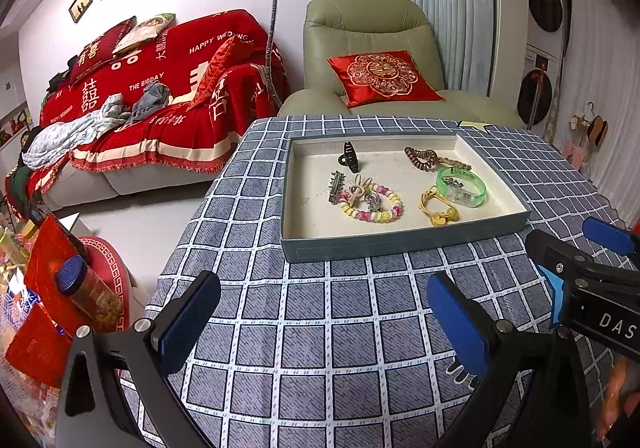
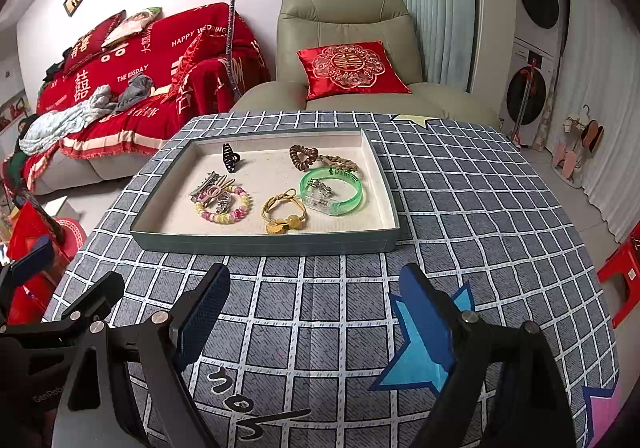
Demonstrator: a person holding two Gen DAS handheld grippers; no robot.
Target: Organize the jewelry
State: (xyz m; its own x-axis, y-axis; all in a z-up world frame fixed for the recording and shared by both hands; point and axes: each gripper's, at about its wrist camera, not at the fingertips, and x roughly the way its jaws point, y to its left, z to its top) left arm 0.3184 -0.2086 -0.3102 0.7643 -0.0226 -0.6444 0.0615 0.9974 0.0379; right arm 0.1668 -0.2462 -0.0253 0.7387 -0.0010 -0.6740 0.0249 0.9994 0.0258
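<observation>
Jewelry lies gathered in a shallow grey-blue tray (image 2: 264,244) on the checked tablecloth (image 2: 460,208), just beyond both grippers. In the tray's far part sit a black claw clip (image 2: 231,158) on the left and a brown coil hair tie (image 2: 303,157) on the right. Nearer are a pastel bead bracelet (image 2: 224,206), a yellow cord with gold charms (image 2: 282,214) and a green translucent bangle (image 2: 332,192).

The left gripper (image 1: 324,322) and the right gripper (image 2: 316,318) both hover over bare cloth with jaws spread wide, nothing between them. White letters "DAS" show on the right gripper's body, seen at the right edge of the left view.

A blue star sticker (image 2: 420,348) lies under the right gripper's right finger. The red sofa throw (image 2: 132,88) at far left reads "HAPPY WEDDING" and "THE BIGDAY".
</observation>
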